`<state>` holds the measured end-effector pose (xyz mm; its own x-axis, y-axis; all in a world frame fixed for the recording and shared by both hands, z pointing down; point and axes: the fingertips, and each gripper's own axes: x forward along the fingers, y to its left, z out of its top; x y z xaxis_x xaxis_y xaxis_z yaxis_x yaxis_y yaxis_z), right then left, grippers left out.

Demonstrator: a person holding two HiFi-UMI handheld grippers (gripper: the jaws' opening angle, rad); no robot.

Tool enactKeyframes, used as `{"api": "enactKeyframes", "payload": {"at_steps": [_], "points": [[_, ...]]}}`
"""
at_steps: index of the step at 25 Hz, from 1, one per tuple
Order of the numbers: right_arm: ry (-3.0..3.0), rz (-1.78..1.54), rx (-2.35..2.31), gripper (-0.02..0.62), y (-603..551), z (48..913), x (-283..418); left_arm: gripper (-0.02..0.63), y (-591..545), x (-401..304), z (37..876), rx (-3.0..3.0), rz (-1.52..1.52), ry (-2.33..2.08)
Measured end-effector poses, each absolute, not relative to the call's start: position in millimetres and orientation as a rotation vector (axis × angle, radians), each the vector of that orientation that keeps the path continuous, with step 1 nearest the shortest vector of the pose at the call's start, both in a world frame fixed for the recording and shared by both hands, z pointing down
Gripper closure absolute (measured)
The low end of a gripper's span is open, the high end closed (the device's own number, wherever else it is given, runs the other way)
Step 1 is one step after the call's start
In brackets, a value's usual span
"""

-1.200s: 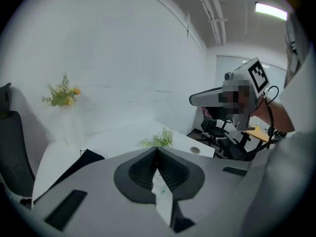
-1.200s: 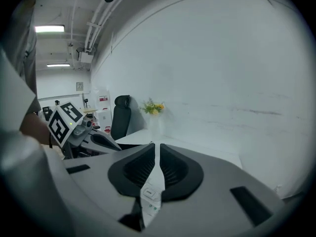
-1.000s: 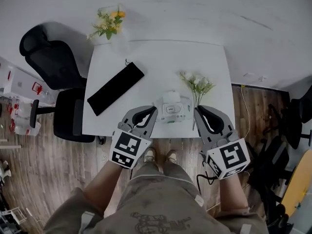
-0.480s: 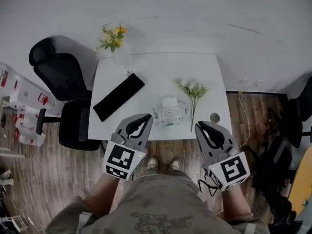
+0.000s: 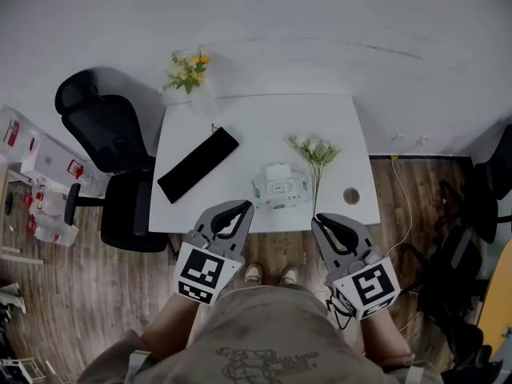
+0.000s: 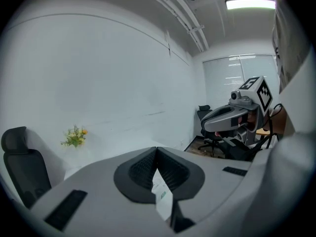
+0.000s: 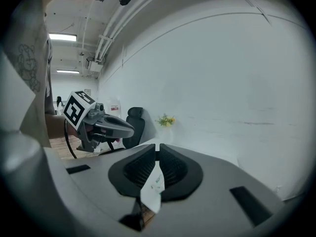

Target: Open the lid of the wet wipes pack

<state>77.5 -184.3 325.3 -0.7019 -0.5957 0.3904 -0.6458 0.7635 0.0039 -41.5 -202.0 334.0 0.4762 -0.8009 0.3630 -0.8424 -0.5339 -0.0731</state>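
Wipes pack (image 6: 160, 194): only a sliver shows, rest hidden behind left gripper (image 6: 157, 151). Round object (image 5: 350, 195), 3 o'clock of pack: too small to identify.

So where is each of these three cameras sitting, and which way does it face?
Head view: on the person's head, looking steeply down at the white table and wet wipes pack; both forearms, left gripper, right gripper, shoes show.
Left gripper view: on the left gripper, looking along its shut jaws at the wall; right gripper shows at right.
Right gripper view: on the right gripper, along its shut jaws at the wall; left gripper shows at left.
Shared: yellow flowers and black chair appear in all three.
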Motion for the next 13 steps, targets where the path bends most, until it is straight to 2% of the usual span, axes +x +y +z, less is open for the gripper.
{"api": "enactKeyframes", "payload": {"at_steps": [13], "points": [[-2.6, 0.169, 0.952, 0.548, -184.3, 323.3, 84.7, 0.589, -195.5, -37.7, 332.2, 2.583, 0.565, -1.462]]}}
